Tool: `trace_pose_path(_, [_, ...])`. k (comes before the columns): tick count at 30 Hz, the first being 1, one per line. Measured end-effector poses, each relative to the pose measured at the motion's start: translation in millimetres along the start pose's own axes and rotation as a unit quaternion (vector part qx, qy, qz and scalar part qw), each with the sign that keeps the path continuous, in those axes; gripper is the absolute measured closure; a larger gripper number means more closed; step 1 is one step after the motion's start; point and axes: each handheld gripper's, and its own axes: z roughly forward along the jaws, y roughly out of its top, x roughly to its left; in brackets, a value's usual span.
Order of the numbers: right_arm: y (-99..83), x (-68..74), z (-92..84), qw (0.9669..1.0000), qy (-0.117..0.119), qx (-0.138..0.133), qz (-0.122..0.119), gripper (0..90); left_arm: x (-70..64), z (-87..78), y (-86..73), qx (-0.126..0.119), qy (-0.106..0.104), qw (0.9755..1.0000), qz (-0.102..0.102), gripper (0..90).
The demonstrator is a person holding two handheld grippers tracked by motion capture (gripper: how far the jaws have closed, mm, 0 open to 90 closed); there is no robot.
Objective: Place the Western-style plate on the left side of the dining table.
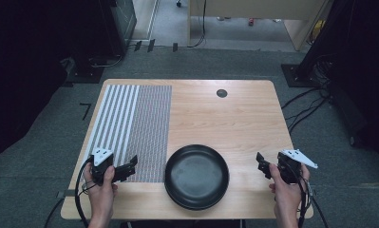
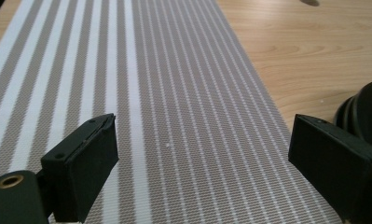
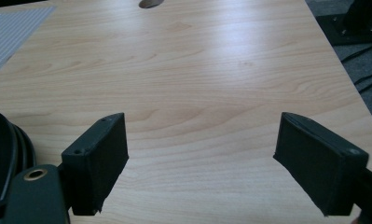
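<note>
A black round dish point(image 1: 196, 176) sits near the table's front edge, in the middle. A striped woven placemat point(image 1: 130, 126) covers the table's left part. My left gripper point(image 1: 129, 167) is held low over the mat's front right corner, left of the dish, open and holding nothing. In the left gripper view its jaws point(image 2: 204, 140) stand wide apart over the placemat point(image 2: 174, 93), with the dish point(image 2: 365, 107) at the right edge. My right gripper point(image 1: 262, 165) is right of the dish, open over bare wood. The right gripper view shows this gripper point(image 3: 202, 130) open and the dish rim point(image 3: 2, 149) at the left.
The wooden table point(image 1: 225, 118) has a dark cable hole point(image 1: 221, 93) near its far edge. Cables point(image 1: 306, 104) and equipment stands lie on the carpet around the table. The dish's rim looks doubled in the right gripper view, perhaps two dishes stacked.
</note>
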Motion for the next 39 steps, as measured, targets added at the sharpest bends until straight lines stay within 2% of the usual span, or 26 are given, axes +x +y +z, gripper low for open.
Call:
trace_pose_path(8, [8.1, 11.2, 3.4, 0.9999, 0.015, -0.004, -0.004, 16.5, -22.5, 9.4, 3.1, 0.002, -0.024, 0.9996, 0.013, 8.0])
trace_pose_path(16, [8.5, 19.6, 4.5, 0.9996, 0.027, -0.003, -0.005, 16.5, -34.6, 12.4, 3.8, 0.001, -0.043, 0.999, 0.015, 8.0])
trace_pose_path(22, [8.1, 27.2, 5.1, 0.9991, 0.043, -0.004, 0.004, 17.1, -47.1, 16.8, 0.6, 0.009, -0.063, 0.9978, 0.021, 8.0])
trace_pose_path(26, [7.3, 33.9, 5.5, 0.9983, 0.058, 0.001, -0.004, 17.0, -51.2, 15.7, 0.9, 0.009, -0.071, 0.9972, 0.021, 8.0])
trace_pose_path(30, [5.9, 39.1, 5.7, 0.9978, 0.066, 0.002, -0.009, 17.0, -56.4, 15.2, 0.2, 0.01, -0.087, 0.9958, 0.026, 8.0])
trace_pose_path(35, [3.7, 47.3, 6.6, 0.9972, 0.075, 0.002, -0.005, 18.9, -66.7, 17.3, -2.5, 0.016, -0.104, 0.994, 0.031, 8.0])
trace_pose_path(39, [0.5, 57.9, 9.9, 0.9972, 0.072, 0.007, -0.017, 22.7, -73.0, 18.8, -4.1, 0.018, -0.128, 0.9911, 0.031, 8.0])
